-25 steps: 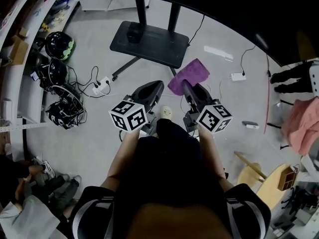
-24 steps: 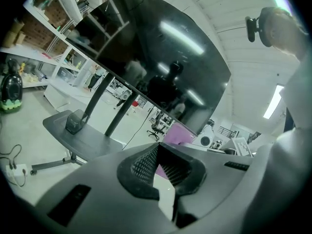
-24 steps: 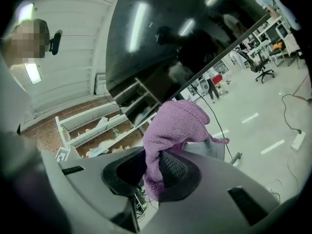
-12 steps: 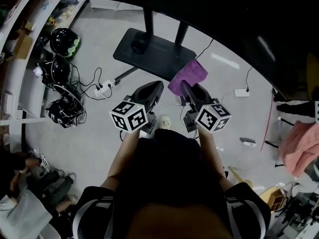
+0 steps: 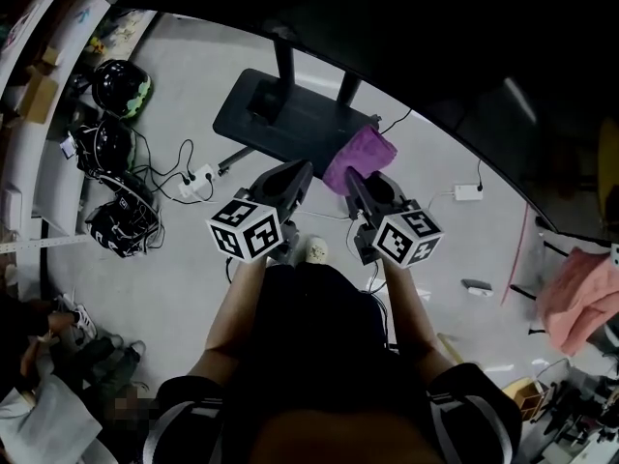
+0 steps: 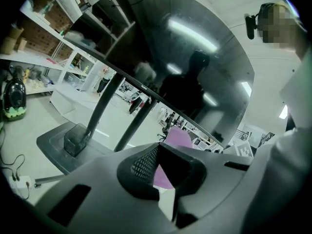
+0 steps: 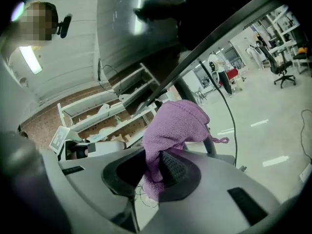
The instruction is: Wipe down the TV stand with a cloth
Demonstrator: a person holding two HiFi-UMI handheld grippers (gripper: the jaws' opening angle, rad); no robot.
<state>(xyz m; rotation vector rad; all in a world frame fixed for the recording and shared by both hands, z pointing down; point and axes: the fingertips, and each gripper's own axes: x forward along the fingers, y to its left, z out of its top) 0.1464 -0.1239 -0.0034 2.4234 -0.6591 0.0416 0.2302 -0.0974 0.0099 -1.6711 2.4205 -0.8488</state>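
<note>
Two grippers hover over the floor before the TV stand (image 5: 290,114). The right gripper (image 7: 155,165) is clamped on the purple cloth (image 7: 175,123), which bunches out past its jaws near the edge of the stand's dark base, and the left gripper (image 6: 158,152) has its jaws drawn together on nothing. Wiping seems not yet begun, so the step in hand is the approach. The next move calls for lowering the cloth flat onto the base and dragging it across, clear of the two posts.

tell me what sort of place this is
Probably a lab or workshop rather than a home: open storage shelves, dark helmet-like gear and cables on the bare floor beside a power strip, and an office chair further off.
</note>
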